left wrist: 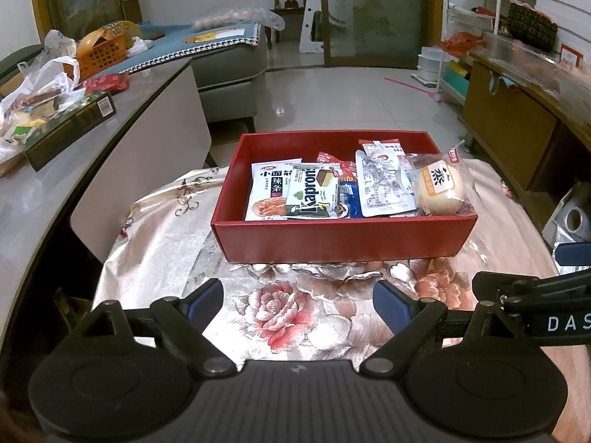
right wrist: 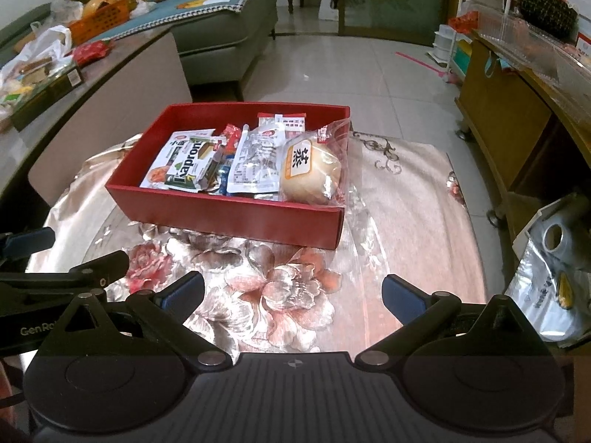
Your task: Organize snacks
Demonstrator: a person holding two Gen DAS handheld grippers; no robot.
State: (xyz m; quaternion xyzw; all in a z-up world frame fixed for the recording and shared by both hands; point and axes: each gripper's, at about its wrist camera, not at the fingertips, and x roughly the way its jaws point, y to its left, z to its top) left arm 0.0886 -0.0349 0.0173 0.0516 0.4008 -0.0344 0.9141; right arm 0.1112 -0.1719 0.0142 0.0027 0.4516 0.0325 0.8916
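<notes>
The red box [left wrist: 343, 236] sits mid-frame on the floral tablecloth [left wrist: 166, 243], packed with snacks: spicy strip packet [left wrist: 269, 195], Kaproni wafer [left wrist: 314, 195], a silver pouch [left wrist: 384, 188], and what looks like a wrapped bun [left wrist: 439, 192] against the right wall. Left gripper [left wrist: 297, 301] and right gripper [right wrist: 293, 293] both hang spread wide and empty over bare cloth at the frame bottom.

I see both views sharp and evenly lit indoors; glare sheens the floral tablecloth [right wrist: 295, 288] and floor tiles [left wrist: 332, 103], while fisheye bending and dark vignetting crowd the corners.
</notes>
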